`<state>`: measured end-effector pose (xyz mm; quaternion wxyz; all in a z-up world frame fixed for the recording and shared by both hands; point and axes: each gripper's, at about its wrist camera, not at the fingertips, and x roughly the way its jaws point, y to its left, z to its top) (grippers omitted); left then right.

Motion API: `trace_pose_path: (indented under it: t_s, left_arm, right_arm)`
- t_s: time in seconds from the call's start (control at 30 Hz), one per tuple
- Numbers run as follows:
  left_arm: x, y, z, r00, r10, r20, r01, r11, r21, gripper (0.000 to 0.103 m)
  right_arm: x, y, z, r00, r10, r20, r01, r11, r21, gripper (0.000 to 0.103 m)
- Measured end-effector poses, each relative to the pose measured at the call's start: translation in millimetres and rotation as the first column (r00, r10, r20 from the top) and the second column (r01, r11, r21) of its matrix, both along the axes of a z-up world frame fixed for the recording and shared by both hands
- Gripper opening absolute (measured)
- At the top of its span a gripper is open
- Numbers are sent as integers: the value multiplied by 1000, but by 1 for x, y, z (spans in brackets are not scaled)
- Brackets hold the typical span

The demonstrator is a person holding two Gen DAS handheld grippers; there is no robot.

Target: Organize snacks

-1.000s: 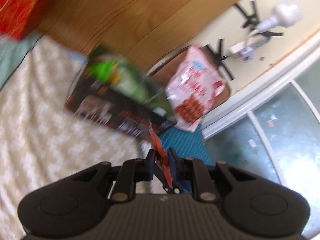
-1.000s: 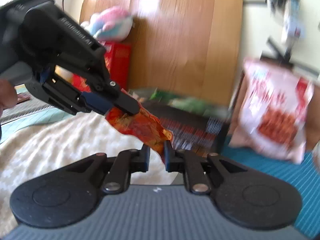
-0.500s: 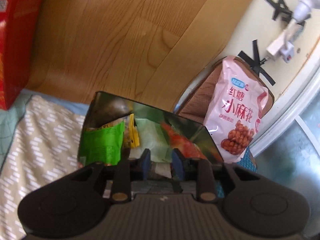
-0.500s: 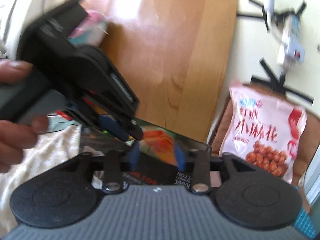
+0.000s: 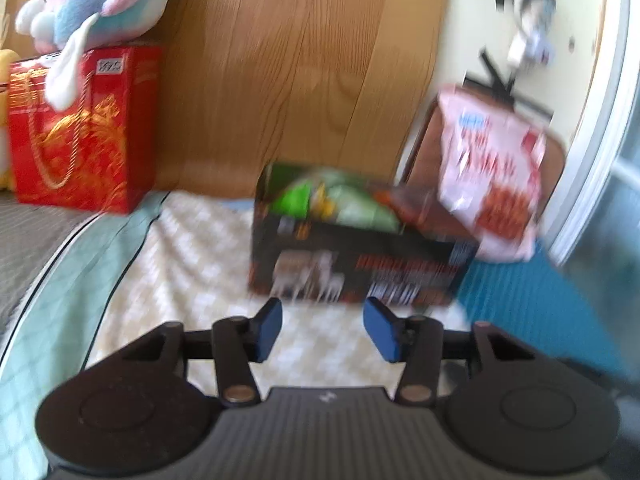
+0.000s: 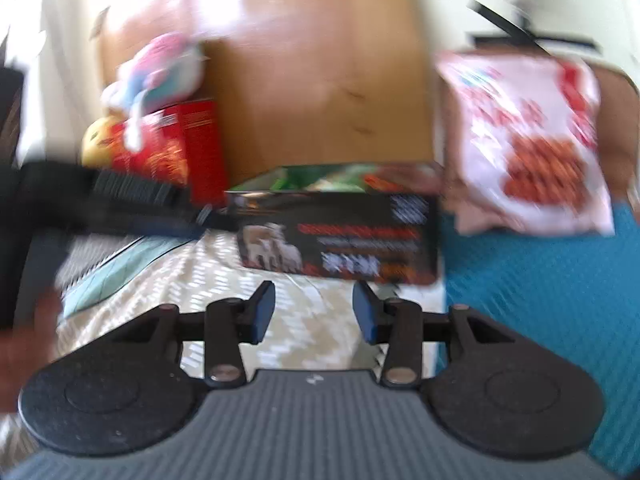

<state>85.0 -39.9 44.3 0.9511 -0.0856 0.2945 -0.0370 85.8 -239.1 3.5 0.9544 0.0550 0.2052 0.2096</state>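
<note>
Left wrist view — cream patterned blanket [image 5: 192, 264] lower centre, wood headboard [image 5: 304, 68] behind, red gift box [image 5: 80, 128] with plush toy [image 5: 100, 4] upper left. Black snack box [image 5: 360, 256] mid-frame, green and orange packets inside; pink snack bag [image 5: 492, 168] upright at its right. Left gripper [image 5: 322, 326] jaws just opened, nothing between. Print blurred.

Right wrist view — same blanket [image 6: 304, 316], teal mat [image 6: 540, 280] right. Snack box [image 6: 340, 236] centre, pink bag [image 6: 524, 140] upper right. Right gripper [image 6: 314, 312] released, empty. Left gripper a dark smear at left edge.
</note>
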Motion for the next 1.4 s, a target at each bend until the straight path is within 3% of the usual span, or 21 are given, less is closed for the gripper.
trace_pose_path:
  t_s: [0.13, 0.27, 0.63, 0.73, 0.87, 1.17, 1.3, 1.4]
  left_arm:
    - [-16, -14, -20, 999, 46, -21, -43, 993, 107, 50]
    - [-34, -23, -28, 998, 57, 9, -58, 983, 173, 54]
    - [-65, -32, -38, 996, 72, 46, -81, 969, 235, 63]
    - [-66, -33, -39, 995, 88, 57, -99, 963, 249, 67]
    - [-68, -33, -38, 993, 97, 74, -113, 961, 254, 79]
    - [-67, -36, -39, 991, 111, 79, -129, 951, 280, 90]
    - [-66, -35, -39, 989, 125, 81, -143, 948, 284, 103]
    - [-66, -37, -39, 988, 128, 81, -147, 944, 295, 103]
  right_arm:
    - [-19, -12, -13, 993, -94, -67, 101, 988, 120, 51]
    - [-41, -9, -22, 989, -141, -54, 146, 983, 108, 52]
    - [-53, -29, -26, 984, -168, -60, 177, 958, 224, 59]
    - [-54, -28, -26, 985, -166, -54, 174, 960, 219, 61]
    - [-57, -28, -25, 984, -175, -44, 181, 960, 215, 72]
    - [-55, -25, -25, 984, -170, -53, 177, 966, 190, 77]
    - [-54, -24, -26, 984, -166, -59, 174, 968, 181, 78]
    - [-54, -24, -25, 985, -166, -56, 173, 968, 182, 79]
